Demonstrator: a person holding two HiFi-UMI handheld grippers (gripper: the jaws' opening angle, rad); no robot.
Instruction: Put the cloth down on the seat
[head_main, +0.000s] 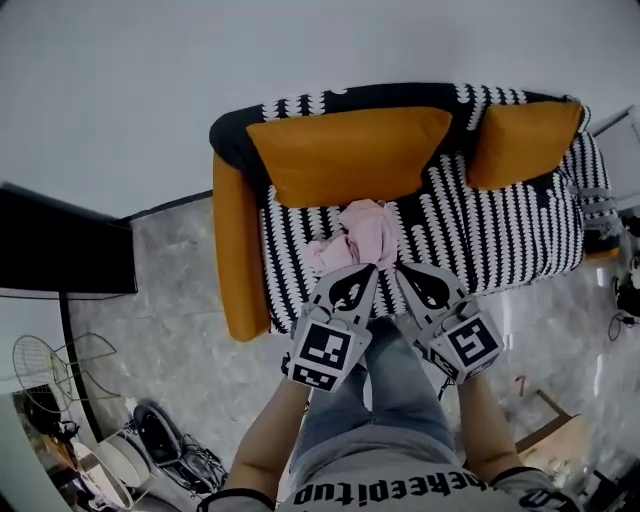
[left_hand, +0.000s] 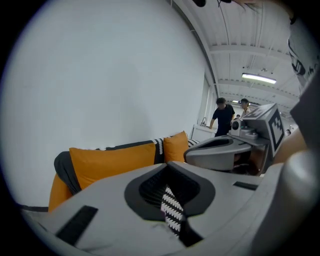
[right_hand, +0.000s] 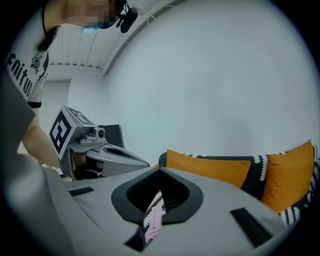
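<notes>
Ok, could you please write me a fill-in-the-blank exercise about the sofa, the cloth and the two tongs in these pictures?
1. The cloth lying on the seat is ____ in colour.
2. The large cushion and the small cushion are both ____.
3. The seat has a black and ____ pattern.
4. The jaws of the left tongs and of the right tongs are both ____.

Missing words: pink; orange; white; shut
</notes>
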